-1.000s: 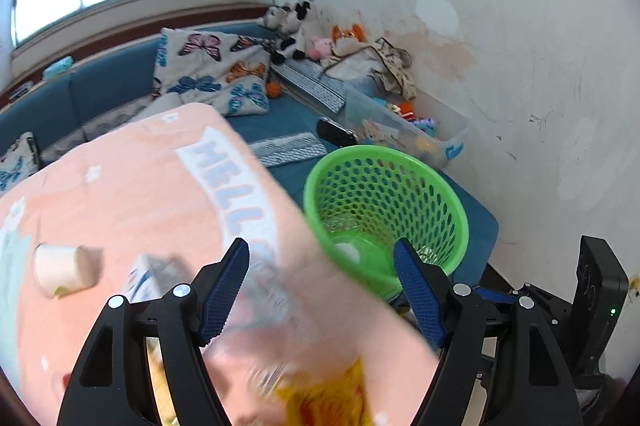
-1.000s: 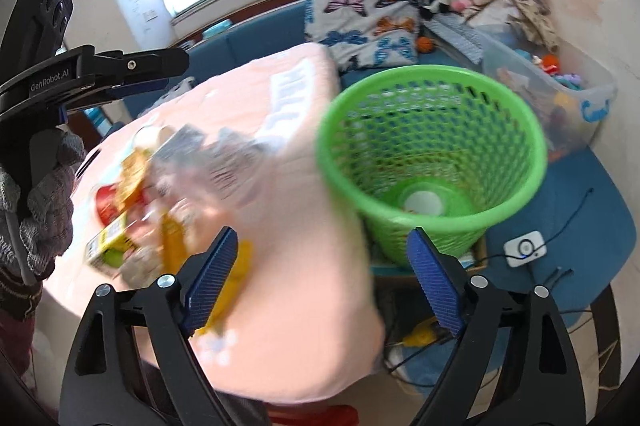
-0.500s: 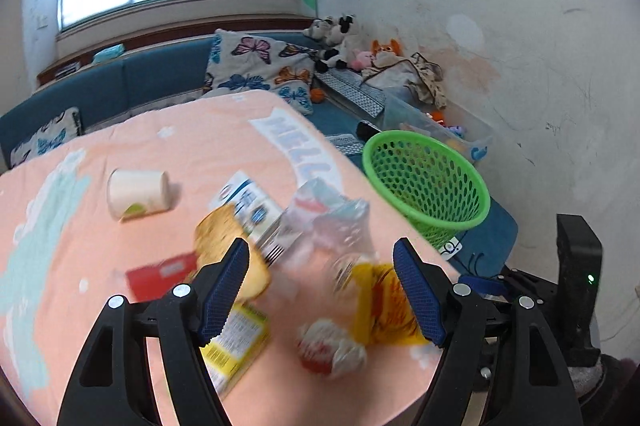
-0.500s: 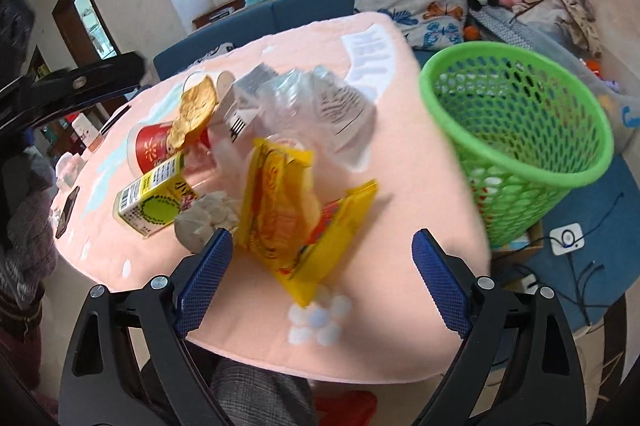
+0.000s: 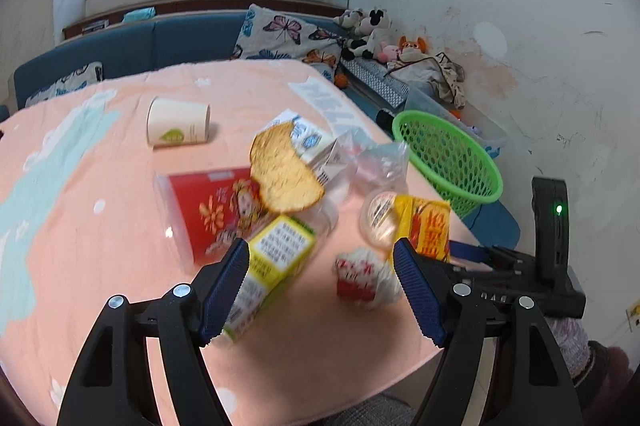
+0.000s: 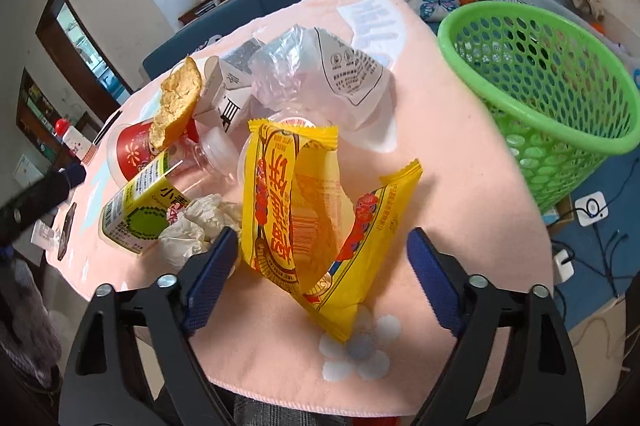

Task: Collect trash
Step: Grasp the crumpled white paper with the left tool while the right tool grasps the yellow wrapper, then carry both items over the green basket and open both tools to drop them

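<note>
A heap of trash lies on the pink tablecloth point(image 5: 100, 266). My right gripper point(image 6: 322, 242) hangs over a yellow snack wrapper point(image 6: 304, 210); its jaws are closing with the wrapper between them, and the pads are not pressing on it. My left gripper point(image 5: 320, 266) stands open above a yellow-green drink carton point(image 5: 276, 254) and a crumpled red-white wrapper point(image 5: 364, 278), gripping neither. Behind these lie a red cup point(image 5: 212, 206), a toasted slice point(image 5: 284, 174), a white carton point(image 5: 312, 142), a clear plastic bag point(image 6: 320, 74) and a paper cup point(image 5: 178, 122) on its side.
A green mesh basket point(image 6: 552, 74) stands off the table's right edge, lower than the tabletop. A blue sofa point(image 5: 180, 38) with butterfly cushions and soft toys runs along the back wall. Cables and a socket point(image 6: 592, 206) lie on the floor at the right.
Both views swung from the green basket back to the trash heap. Both grippers have come down closer to the table, and the yellow wrapper now sits between the right jaws.
</note>
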{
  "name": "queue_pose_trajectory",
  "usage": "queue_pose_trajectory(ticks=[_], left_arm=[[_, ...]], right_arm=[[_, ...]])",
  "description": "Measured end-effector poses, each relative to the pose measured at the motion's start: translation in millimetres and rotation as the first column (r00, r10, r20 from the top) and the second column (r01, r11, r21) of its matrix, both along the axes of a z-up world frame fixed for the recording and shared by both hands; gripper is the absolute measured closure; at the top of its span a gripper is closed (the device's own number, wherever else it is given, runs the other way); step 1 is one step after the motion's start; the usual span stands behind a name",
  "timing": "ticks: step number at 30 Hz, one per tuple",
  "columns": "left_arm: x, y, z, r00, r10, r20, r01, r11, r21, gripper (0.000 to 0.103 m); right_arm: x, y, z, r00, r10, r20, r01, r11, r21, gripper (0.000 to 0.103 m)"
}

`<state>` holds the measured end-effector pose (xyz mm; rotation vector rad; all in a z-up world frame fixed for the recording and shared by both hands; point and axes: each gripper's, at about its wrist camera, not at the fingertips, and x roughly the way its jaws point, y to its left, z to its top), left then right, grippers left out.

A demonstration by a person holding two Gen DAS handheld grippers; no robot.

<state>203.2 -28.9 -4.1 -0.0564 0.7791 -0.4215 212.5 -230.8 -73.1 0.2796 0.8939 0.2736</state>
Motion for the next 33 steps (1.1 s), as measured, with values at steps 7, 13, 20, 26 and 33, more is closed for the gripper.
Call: queue_pose_trajectory(ticks=[7,13,20,26,33], left_arm=[[-2.8,-6.0,-17.1,0.999,-0.024,-0.047,0.023,1.000,-0.012,0.031],[-4.7,-26.7,-29.9,0.994,-0.076,-0.074,0.076,0.997,0.000,0.031],[-0.3,-48.2,-49.0,0.987,-0.113,-0.117,0.116,0.993,0.019,0.032],[10.7,-58.4,-59.4,0.983,-0.118,-0.144,0.123,0.992,0.027,0.038],[20.8,-62.7,-69.0,0.976,-0.125,-0.178,0.130,0.991,0.018,0.043]], right_arm=[[-2.6,-3.6,-1.3,1.000,0.009,-0.005,-0.009,1.000,0.025,0.048],[-12.2,-8.8,2.3,1.000,0.012,0.009,-0.012,0.999,0.044,0.067],[-22.4,-15.3,7.5,0.999,0.008,0.033,-0.010,0.999,0.041,0.078],[-27.0,-19.6,12.4,0.999,0.004,0.046,-0.007,0.999,0.046,0.081],[-31.4,-23.3,25.0,0.997,0.001,0.076,-0.003,0.999,0.037,0.084]])
